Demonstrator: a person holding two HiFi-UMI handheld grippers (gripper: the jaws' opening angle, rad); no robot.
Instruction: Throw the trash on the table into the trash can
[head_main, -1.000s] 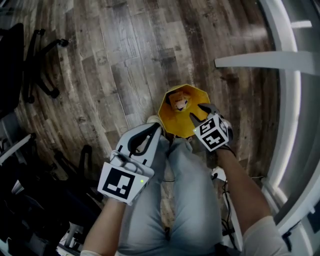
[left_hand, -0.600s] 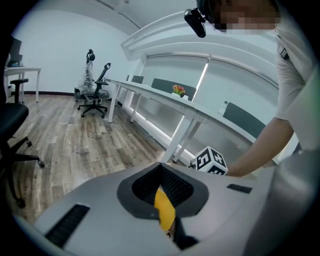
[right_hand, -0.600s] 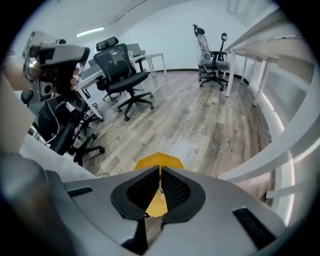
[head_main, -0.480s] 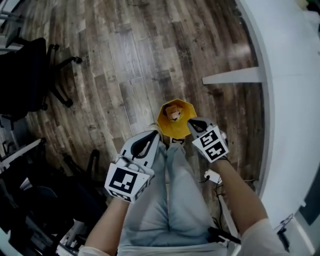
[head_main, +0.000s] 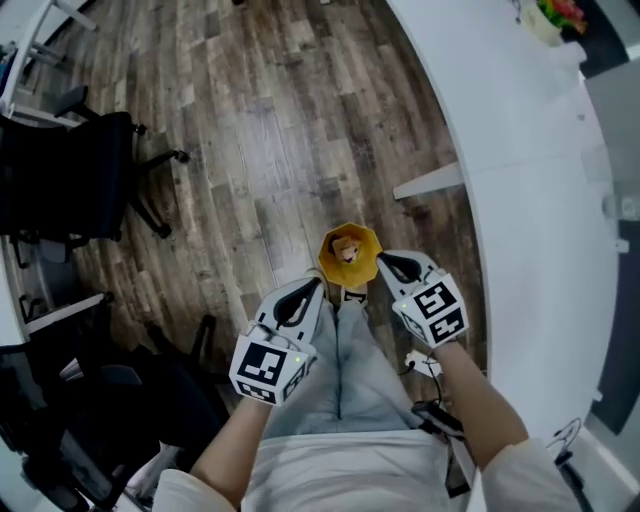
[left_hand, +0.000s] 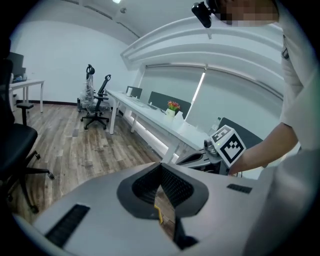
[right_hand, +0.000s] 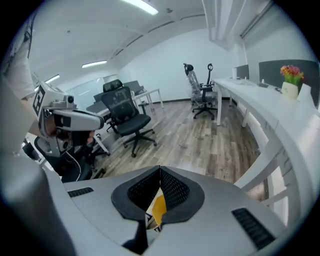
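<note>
Crumpled trash (head_main: 346, 248) lying inside yellow trash can (head_main: 348, 268), standing on wood floor (head_main: 250, 150) just ahead of the feet. Flanked by left gripper (head_main: 308, 290) and right gripper (head_main: 384, 262), jaws of both pressed together on nothing, apparently after a drop. Curved white table (head_main: 530, 200) edge near on the right. Open floor to the left, black office chair (head_main: 60, 185) well apart.

Head view steeply down from above, both gripper views outward, sharing wood floor (head_main: 250, 150)
</note>
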